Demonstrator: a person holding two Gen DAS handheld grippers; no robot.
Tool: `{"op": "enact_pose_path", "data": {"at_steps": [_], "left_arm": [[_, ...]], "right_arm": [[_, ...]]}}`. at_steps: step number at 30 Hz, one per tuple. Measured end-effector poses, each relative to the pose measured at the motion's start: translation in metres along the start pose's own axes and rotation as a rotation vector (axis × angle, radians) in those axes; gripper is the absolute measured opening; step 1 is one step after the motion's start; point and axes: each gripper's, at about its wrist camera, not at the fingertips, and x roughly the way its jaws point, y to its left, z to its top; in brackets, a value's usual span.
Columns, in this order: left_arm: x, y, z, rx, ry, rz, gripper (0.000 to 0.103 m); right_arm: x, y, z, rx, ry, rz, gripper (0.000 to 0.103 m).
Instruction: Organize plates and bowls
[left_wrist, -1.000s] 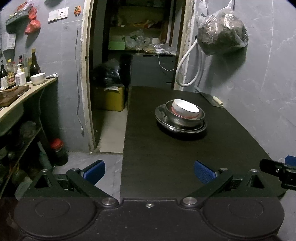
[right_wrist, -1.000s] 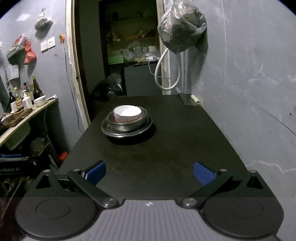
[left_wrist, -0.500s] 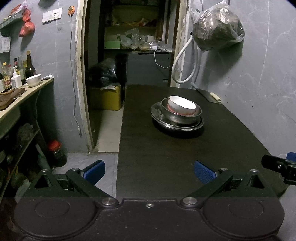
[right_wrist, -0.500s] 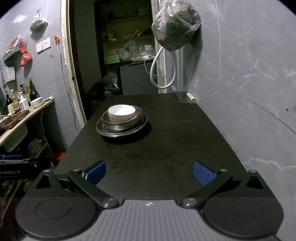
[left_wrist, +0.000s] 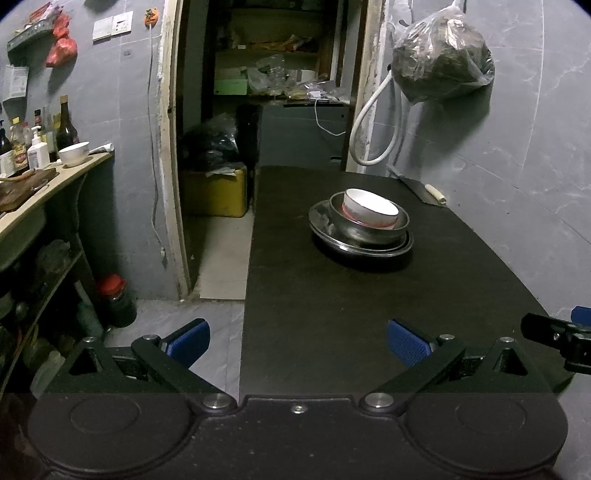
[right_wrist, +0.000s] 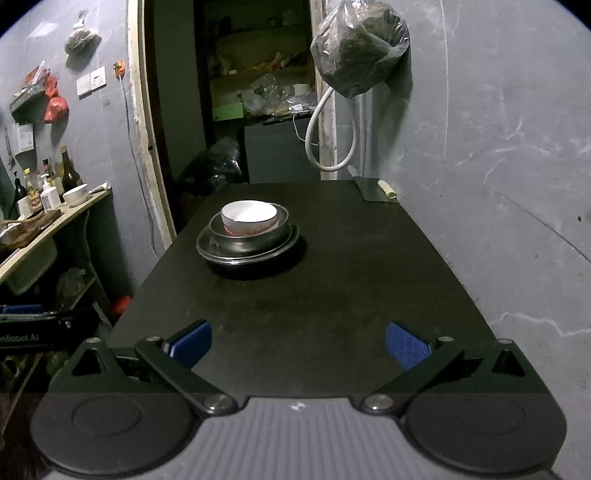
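On the black table (left_wrist: 332, 302) (right_wrist: 332, 295) stands one stack: a white bowl (left_wrist: 370, 211) (right_wrist: 249, 217) inside a metal bowl (left_wrist: 369, 230) (right_wrist: 251, 240) on a metal plate (left_wrist: 325, 229) (right_wrist: 210, 253). My left gripper (left_wrist: 298, 341) hangs open over the table's near left edge, well short of the stack, nothing between its blue pads. My right gripper (right_wrist: 298, 343) is open too, above the near end of the table, empty. Its tip (left_wrist: 554, 334) shows at the right edge of the left wrist view.
A cleaver (left_wrist: 424, 189) (right_wrist: 376, 190) lies at the table's far right by the grey wall. A bagged bundle (left_wrist: 441, 70) (right_wrist: 360, 50) hangs above it. A side shelf (left_wrist: 55, 177) at the left carries bottles and a white bowl (left_wrist: 74, 153). A dark doorway (left_wrist: 266, 110) opens behind.
Both grippers have drawn back and drifted a little from the stack, which now looks smaller and farther off. The jaws stayed open and the dishes did not move.
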Motion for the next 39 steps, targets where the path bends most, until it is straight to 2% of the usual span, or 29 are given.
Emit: {"op": "enact_pose_path", "data": {"at_steps": [39], "left_arm": [[-0.0056,0.0035,-0.0016,-0.011,-0.003,0.016,0.102]], "right_arm": [[0.0032,0.0058,0.0003,-0.019,0.009,0.012,0.103]]}}
